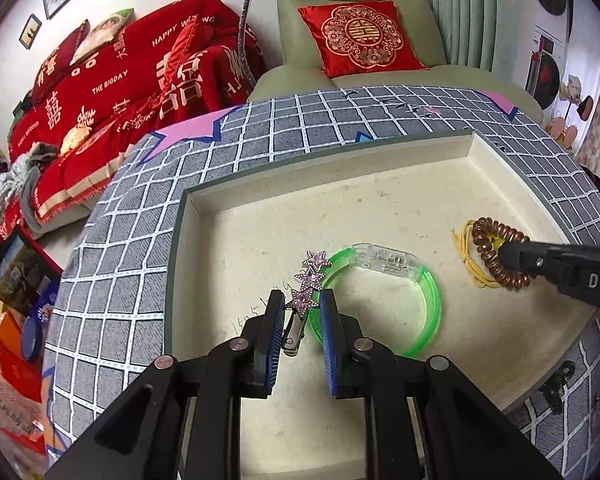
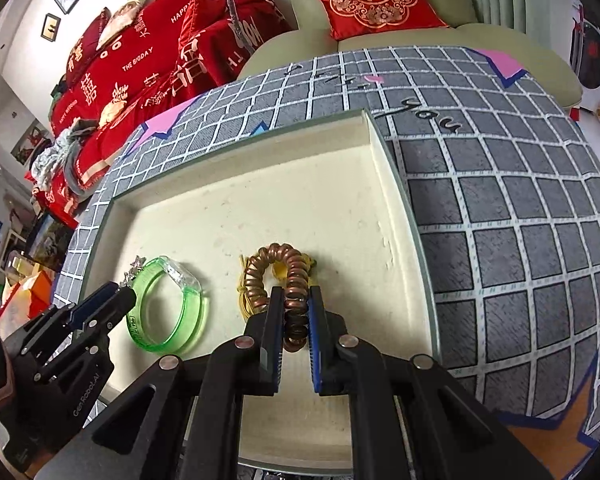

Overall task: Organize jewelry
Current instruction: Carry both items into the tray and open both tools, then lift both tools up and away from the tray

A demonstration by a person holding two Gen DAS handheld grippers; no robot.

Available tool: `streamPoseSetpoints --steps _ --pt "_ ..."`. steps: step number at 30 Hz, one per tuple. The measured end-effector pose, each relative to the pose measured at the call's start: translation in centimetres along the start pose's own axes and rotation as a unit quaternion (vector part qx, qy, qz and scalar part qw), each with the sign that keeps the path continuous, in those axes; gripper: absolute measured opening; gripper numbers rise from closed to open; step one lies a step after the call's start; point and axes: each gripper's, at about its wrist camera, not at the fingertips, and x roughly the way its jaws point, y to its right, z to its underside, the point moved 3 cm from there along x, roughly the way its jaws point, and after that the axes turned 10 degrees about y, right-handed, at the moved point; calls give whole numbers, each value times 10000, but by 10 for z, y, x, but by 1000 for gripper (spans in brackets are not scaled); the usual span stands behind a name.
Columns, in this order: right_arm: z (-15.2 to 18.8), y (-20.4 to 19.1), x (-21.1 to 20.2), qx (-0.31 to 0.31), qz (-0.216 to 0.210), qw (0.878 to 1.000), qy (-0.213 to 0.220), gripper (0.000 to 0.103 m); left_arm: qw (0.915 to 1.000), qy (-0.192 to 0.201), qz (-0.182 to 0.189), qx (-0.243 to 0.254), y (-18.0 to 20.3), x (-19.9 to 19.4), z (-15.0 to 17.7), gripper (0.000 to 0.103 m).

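A shallow cream-lined tray (image 1: 332, 160) lies on a grey checked cloth. My left gripper (image 1: 302, 294) is shut on a hair clip with purple stars (image 1: 314, 262), down near the tray floor, right beside a green bangle (image 1: 432, 304) with a clear clasp. From the right wrist view, the bangle (image 2: 168, 312) lies at the tray's left, and the left gripper (image 2: 126, 298) is at its edge. My right gripper (image 2: 296, 290) is shut on a brown spiral hair tie (image 2: 276, 254), which rests over a yellow elastic (image 2: 244, 300). The left wrist view shows that gripper (image 1: 504, 252) reaching in from the right.
The grey checked cloth (image 1: 140, 240) runs all round the tray, with pink star patches at its corners. Behind the table are a green armchair with a red cushion (image 1: 360, 38) and a sofa under a red blanket (image 1: 120, 92). A black binder clip (image 1: 556, 380) hangs at the table's right edge.
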Motion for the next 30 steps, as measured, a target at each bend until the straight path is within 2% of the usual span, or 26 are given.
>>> streamPoseSetpoints --steps 3,6,8,9,10,11,17,21,24,27,30 --pt "0 4 3 103 -42 9999 -33 13 10000 71 -16 16 0 -3 -2 29" --pt "0 4 0 151 -119 9998 -32 28 9999 107 -49 30 -1 -6 -4 29" --pt "-2 2 -5 219 -221 9995 17 39 9999 110 -58 -13 -2 -9 -5 66" --pt "-5 1 -9 259 -276 9993 82 47 9998 178 -83 -71 -3 -12 -6 102" --pt "-7 -1 -13 288 -310 9990 153 53 9992 362 -129 -121 -5 -18 -8 103" --pt "-10 -2 -18 310 -345 9987 214 54 9988 449 -126 -113 -5 -22 -10 103" --pt "-19 -3 -43 402 -410 9972 487 55 9986 511 -122 -97 -5 -38 -18 103" --pt "-17 -5 -54 436 -461 9967 498 66 9981 577 -136 -190 -9 -52 -16 103" --pt "-11 -7 -61 411 -486 9967 499 68 9978 579 -94 -294 -15 -63 -12 103" --pt "-7 -11 -69 412 -547 9963 526 82 9975 579 -5 -404 -20 -76 -9 103" --pt "-1 -11 -83 406 -599 9956 590 82 9971 552 127 -498 -23 -90 -4 103"
